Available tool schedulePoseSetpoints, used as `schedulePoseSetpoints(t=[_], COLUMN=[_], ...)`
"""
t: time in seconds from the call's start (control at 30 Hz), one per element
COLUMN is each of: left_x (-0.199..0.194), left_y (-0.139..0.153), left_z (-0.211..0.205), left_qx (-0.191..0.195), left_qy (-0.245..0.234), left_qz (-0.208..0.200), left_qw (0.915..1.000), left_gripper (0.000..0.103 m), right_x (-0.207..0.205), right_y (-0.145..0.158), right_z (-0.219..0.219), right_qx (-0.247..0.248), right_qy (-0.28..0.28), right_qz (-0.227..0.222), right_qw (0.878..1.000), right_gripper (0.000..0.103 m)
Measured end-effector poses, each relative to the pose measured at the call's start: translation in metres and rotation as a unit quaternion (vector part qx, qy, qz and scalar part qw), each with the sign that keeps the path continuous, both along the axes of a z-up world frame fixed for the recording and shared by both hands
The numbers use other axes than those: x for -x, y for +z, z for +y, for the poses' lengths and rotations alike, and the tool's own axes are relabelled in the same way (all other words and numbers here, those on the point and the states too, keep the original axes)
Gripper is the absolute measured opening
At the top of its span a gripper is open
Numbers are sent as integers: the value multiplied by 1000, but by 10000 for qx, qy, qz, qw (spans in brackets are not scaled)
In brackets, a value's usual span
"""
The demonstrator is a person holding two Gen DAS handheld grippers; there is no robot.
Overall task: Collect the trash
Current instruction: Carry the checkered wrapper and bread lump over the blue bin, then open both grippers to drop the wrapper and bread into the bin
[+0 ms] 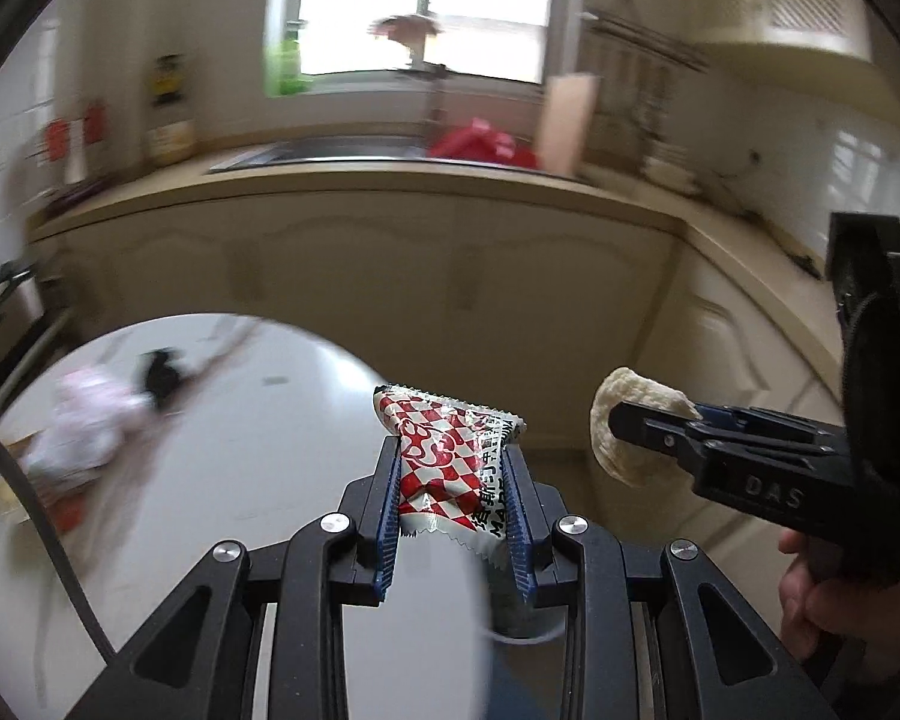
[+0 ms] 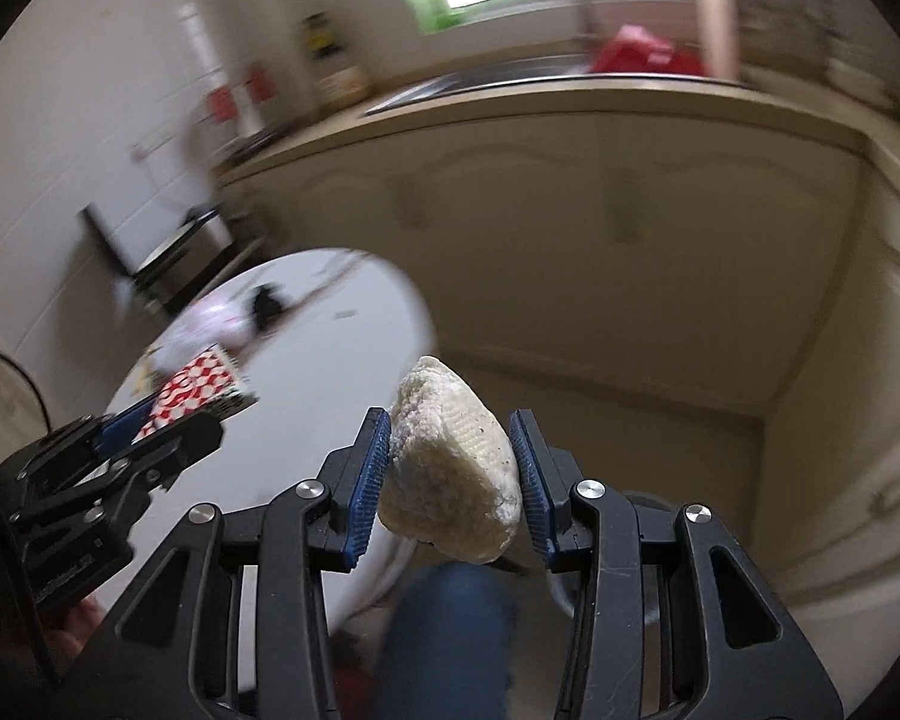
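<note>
Left tool [image 1: 453, 480] pinches a light, crinkly wrapper [image 1: 450, 456] mid-body; right tool [image 2: 450, 468] squeezes a brittle cracker [image 2: 450, 474] across its middle, so go gentle.

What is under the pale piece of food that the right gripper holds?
Under the pale food piece, held in the jaws of the right gripper, a blurred blue trouser leg and beige floor show. The food and jaws cover what lies directly below.
</note>
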State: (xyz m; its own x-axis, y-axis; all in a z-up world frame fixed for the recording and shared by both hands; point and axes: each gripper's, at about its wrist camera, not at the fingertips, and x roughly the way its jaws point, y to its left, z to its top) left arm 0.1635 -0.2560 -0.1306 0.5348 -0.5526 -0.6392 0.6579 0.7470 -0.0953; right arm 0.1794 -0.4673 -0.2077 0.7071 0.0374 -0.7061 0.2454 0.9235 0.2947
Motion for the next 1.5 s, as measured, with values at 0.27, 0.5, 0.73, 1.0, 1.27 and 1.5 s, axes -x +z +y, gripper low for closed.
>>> schedulePoseSetpoints(t=[0.27, 0.5, 0.73, 1.0, 1.27, 1.5], left_x=[14, -3, -34, -62, -75, -81], left_y=[-51, -124, -179, -220, -229, -228], left_z=[-92, -139, -174, -220, -230, -226], left_qx=[-333, -887, -1309, -1427, -1530, -1558], left_qy=[-908, -1061, -999, -853, -654, -534], left_qz=[414, 977, 1443, 1999, 2152, 2147], left_qw=[9945, 9856, 9757, 9656, 9623, 9627], left_gripper=[26, 27, 27, 32, 54, 72], right_x=[44, 50, 29, 11, 11, 26], right_y=[-51, -138, -206, -257, -275, -266], right_z=[-103, -149, -164, -170, -182, -187], right_qx=[-246, -776, -1191, -1495, -1648, -1675], right_qy=[-1023, -1301, -1248, -1232, -1498, -1771], right_qz=[458, 1170, 1682, 2032, 2108, 2013], right_qw=[9934, 9815, 9705, 9598, 9518, 9487], right_gripper=[39, 39, 39, 39, 81, 103])
